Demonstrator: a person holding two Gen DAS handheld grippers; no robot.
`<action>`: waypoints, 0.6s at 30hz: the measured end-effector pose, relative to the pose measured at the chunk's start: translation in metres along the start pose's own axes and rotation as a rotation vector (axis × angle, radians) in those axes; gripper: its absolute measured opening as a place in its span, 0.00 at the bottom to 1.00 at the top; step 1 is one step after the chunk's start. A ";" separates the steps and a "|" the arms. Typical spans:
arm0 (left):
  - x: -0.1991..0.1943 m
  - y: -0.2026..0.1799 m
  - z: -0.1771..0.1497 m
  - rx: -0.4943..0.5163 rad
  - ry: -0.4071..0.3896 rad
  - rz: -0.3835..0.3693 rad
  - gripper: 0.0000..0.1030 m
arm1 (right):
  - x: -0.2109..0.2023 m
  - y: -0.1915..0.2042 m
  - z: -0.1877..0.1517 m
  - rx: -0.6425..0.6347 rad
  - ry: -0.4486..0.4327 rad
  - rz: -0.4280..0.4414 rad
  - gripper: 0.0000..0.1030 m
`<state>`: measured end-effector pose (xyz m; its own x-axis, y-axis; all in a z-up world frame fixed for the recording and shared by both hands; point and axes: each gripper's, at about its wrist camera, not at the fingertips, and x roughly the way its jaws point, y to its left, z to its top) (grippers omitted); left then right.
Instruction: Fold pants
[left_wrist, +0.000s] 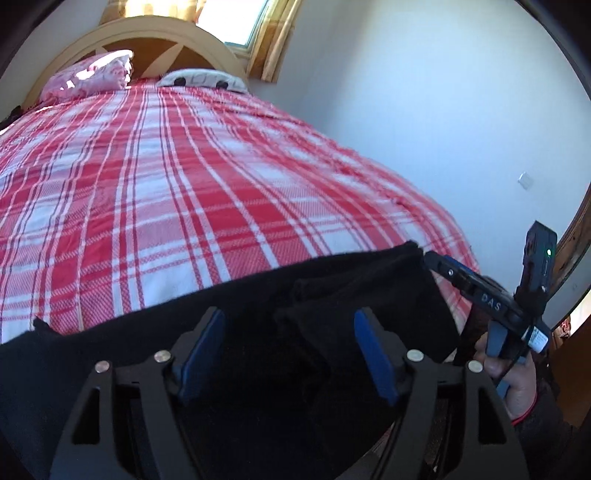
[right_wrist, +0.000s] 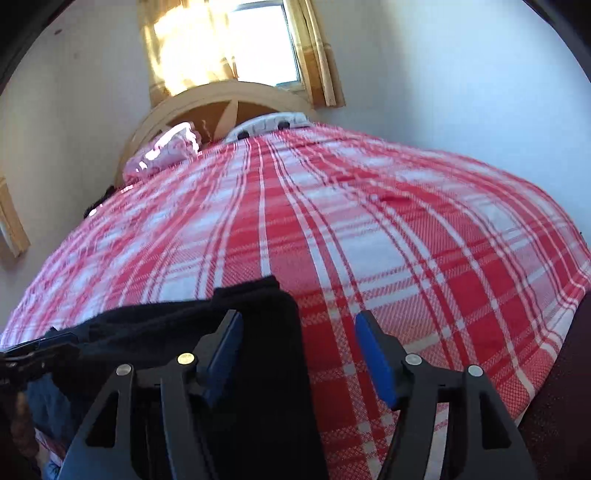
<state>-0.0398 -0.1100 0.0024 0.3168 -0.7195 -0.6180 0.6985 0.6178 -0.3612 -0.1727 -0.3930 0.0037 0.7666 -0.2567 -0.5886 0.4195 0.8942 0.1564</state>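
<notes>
The left gripper (left_wrist: 290, 354), black-framed with blue pads, stands open above the black fabric pants (left_wrist: 229, 314), which lie across the lower part of the frame on the red-and-white plaid bedspread (left_wrist: 177, 177). The right gripper (right_wrist: 299, 358) is likewise open, nothing pinched; the pants' corner lies under its left finger, lower left. A pink pillow (right_wrist: 162, 151) and arched wooden headboard (right_wrist: 221, 92) sit at the top centre.
</notes>
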 end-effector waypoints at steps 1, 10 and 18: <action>-0.004 0.003 0.004 -0.014 -0.015 -0.007 0.73 | -0.005 0.004 0.000 -0.010 -0.018 0.015 0.63; 0.019 0.017 0.017 -0.037 0.074 0.014 0.28 | -0.003 0.029 -0.018 -0.155 0.070 -0.018 0.32; 0.045 -0.009 0.019 0.009 0.151 -0.078 0.28 | -0.009 -0.004 -0.026 0.020 0.075 0.053 0.48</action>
<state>-0.0199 -0.1536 -0.0089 0.1623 -0.7088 -0.6865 0.7228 0.5590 -0.4064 -0.1935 -0.3849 -0.0123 0.7496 -0.1800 -0.6369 0.3896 0.8980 0.2047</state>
